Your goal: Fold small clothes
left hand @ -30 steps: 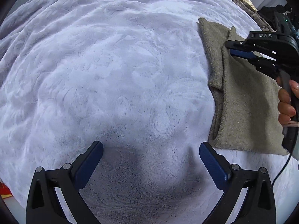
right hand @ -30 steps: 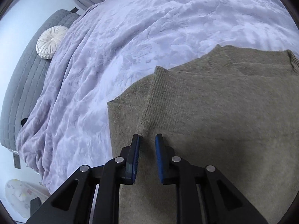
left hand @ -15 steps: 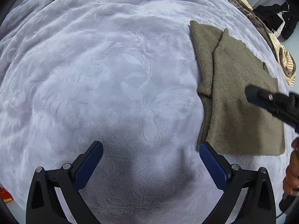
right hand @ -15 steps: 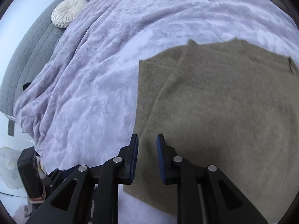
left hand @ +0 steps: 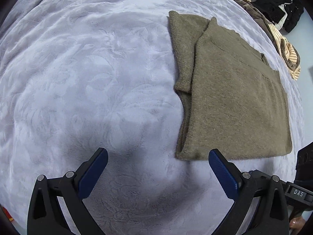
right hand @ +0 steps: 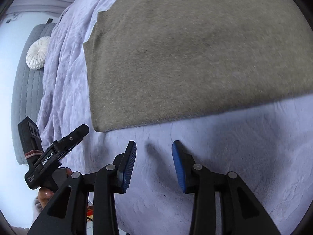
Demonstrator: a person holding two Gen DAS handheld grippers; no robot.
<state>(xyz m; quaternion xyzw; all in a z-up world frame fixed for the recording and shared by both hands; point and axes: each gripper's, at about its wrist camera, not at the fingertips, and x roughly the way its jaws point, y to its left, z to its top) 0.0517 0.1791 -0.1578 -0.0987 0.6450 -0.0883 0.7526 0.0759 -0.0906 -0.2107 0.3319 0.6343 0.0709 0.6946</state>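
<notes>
**Olive sweater partly folded on the bed; both grippers empty**

Left wrist view
- The left gripper [left hand: 158, 163] is held over the lavender bedspread [left hand: 82, 82]; its blue fingers [left hand: 95, 172] are spread wide apart, with nothing between them.
- An olive knit sweater [left hand: 234, 101] is seen lying flat on the bedspread, ahead and to the right of the gripper. Its near hem lies just beyond the right-hand finger.
- One sleeve [left hand: 183, 51] is seen folded in along the left side of the body panel, so that a roughly rectangular outline has been formed.
- A heap of other clothes [left hand: 273, 25], striped and black pieces among them, is seen at the far right edge of the bed, well apart from the sweater.

Right wrist view
- The right gripper [right hand: 154, 165] is held just short of the sweater's [right hand: 185, 58] near hem; its fingers [right hand: 130, 163] are partly apart and empty, and only bedspread [right hand: 234, 166] lies beneath them.
- The left gripper [right hand: 75, 137] is seen low at the left, beside the sweater's corner.
- A round white cushion [right hand: 38, 52] is seen against a grey headboard [right hand: 25, 90] far off.

Progress, as judged
- The sleeve fold appears done; the other side cannot be made out.
- A crosswise fold, hem toward collar, is judged to remain, and neither gripper has yet taken hold of the hem.
- The heaped garments appear untouched, so much of the task is likely left.
</notes>
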